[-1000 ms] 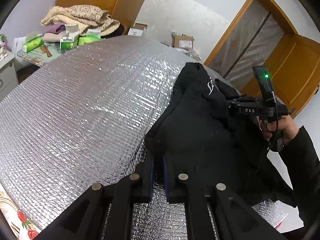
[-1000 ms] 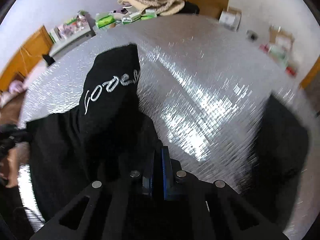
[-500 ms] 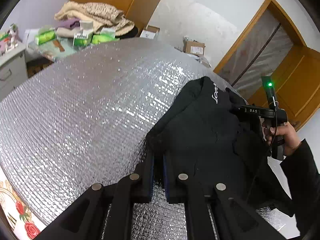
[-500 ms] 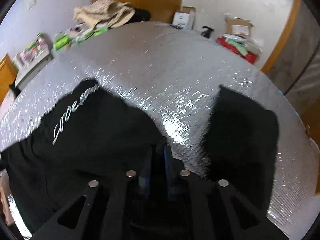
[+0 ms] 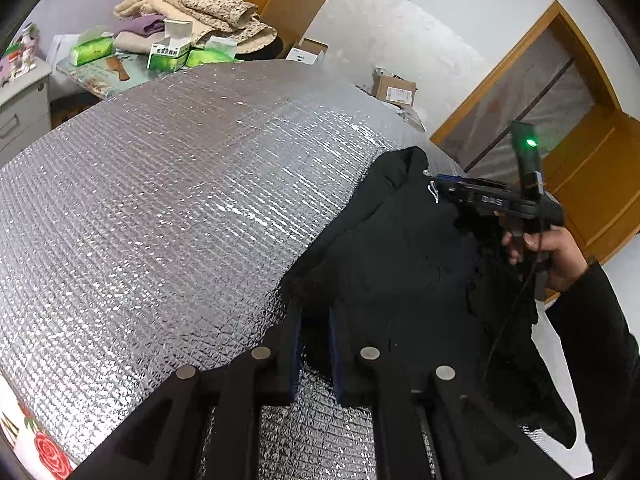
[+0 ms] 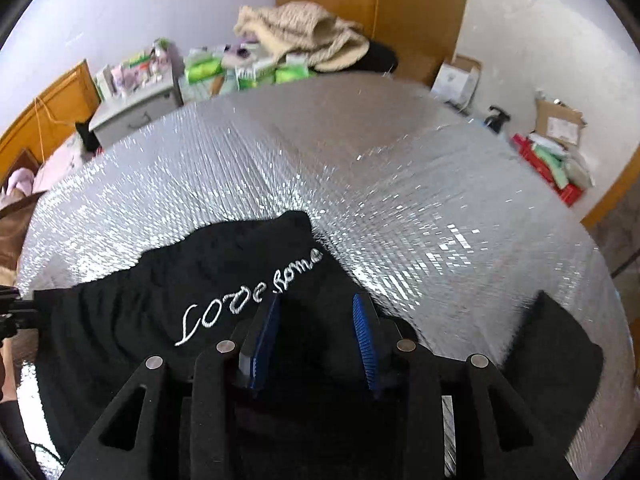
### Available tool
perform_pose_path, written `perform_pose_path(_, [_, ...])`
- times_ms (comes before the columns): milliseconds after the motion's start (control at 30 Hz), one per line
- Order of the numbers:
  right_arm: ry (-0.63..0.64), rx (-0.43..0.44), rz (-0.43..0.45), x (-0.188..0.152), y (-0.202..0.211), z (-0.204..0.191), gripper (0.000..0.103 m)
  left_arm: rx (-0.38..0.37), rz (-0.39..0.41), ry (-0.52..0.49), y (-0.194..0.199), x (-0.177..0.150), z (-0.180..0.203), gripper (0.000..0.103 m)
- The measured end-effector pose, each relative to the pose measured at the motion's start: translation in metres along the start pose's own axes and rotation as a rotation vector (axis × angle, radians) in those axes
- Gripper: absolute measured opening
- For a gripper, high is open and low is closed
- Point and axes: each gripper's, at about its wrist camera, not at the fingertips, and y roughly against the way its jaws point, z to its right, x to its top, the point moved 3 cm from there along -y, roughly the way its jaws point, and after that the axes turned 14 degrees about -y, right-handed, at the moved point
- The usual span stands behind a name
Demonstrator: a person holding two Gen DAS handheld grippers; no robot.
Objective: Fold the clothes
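Left wrist view: left gripper [image 5: 312, 320] clamped on near edge of black garment [image 5: 400, 264], fabric pinched between narrow jaws. Garment bunched near right edge of silver foil mat [image 5: 160, 200]. Right gripper [image 5: 480, 200] hovers above garment, held by hand [image 5: 552, 256].

Right wrist view: right gripper [image 6: 316, 336] released, jaws wide apart, blue pads [image 6: 366, 336] bare, over garment [image 6: 140, 312] beside white lettering [image 6: 248, 300].

Risk: single-corner hold; pulling drags fabric over slick mat, spoils fold. Hem near mat edge may slide off.
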Motion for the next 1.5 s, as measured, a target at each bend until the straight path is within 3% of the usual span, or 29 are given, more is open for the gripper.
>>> perform_pose_path(133, [0.02,0.013,-0.044,-0.002,-0.02,-0.003,0.038,0.007,0.018,-0.042,-0.001,0.003,0.006,0.009])
perform_pose_path(200, [0.0,-0.002,0.012,0.006,-0.011,-0.002,0.017,0.016,0.034,-0.056,0.001,0.006,0.007,0.008])
perform_pose_path(233, [-0.009,-0.01,0.041,0.01,-0.007,-0.002,0.003,0.023,0.049,-0.06,0.004,0.008,0.007,0.008])
perform_pose_path(433, [-0.065,-0.055,0.218,0.04,0.021,-0.002,0.001,0.098,0.142,-0.075,0.025,0.026,-0.004,0.008])
perform_pose_path(533, [-0.051,-0.044,0.225,0.054,0.02,-0.015,0.001,0.133,0.139,-0.063,0.029,0.029,-0.017,0.008])
perform_pose_path(633, [-0.033,-0.009,0.165,0.049,0.004,-0.021,0.004,0.17,0.113,-0.046,0.029,0.028,-0.031,0.008])
perform_pose_path(700, [-0.021,0.014,0.125,0.046,-0.007,-0.025,0.019,0.174,0.074,-0.025,0.026,0.021,-0.042,0.008])
perform_pose_path(733, [-0.015,0.026,0.104,0.044,-0.013,-0.027,0.036,0.165,0.052,-0.011,0.022,0.017,-0.047,0.008])
perform_pose_path(767, [-0.009,0.037,0.084,0.043,-0.018,-0.029,0.042,0.158,0.041,-0.002,0.02,0.013,-0.05,0.008])
perform_pose_path(1000, [0.019,0.082,-0.034,0.035,-0.051,-0.042,0.04,0.161,0.036,-0.014,0.019,0.012,-0.047,0.008])
perform_pose_path(1067, [0.022,0.031,-0.02,0.041,-0.05,-0.046,0.005,0.163,0.05,-0.02,0.023,0.015,-0.046,0.008])
perform_pose_path(1267, [0.014,0.018,0.259,0.072,0.004,-0.055,0.005,0.232,0.207,-0.076,0.054,0.036,-0.036,0.008])
perform_pose_path(1333, [-0.01,0.023,0.352,0.082,0.02,-0.057,0.005,0.275,0.22,-0.082,0.056,0.04,-0.04,0.008])
perform_pose_path(1400, [0.003,0.029,0.317,0.085,0.008,-0.064,0.007,0.316,0.197,-0.073,0.051,0.042,-0.049,0.008])
perform_pose_path(1500, [0.028,-0.024,0.125,0.078,-0.035,-0.068,0.015,0.296,0.062,0.06,0.029,0.03,-0.08,0.008])
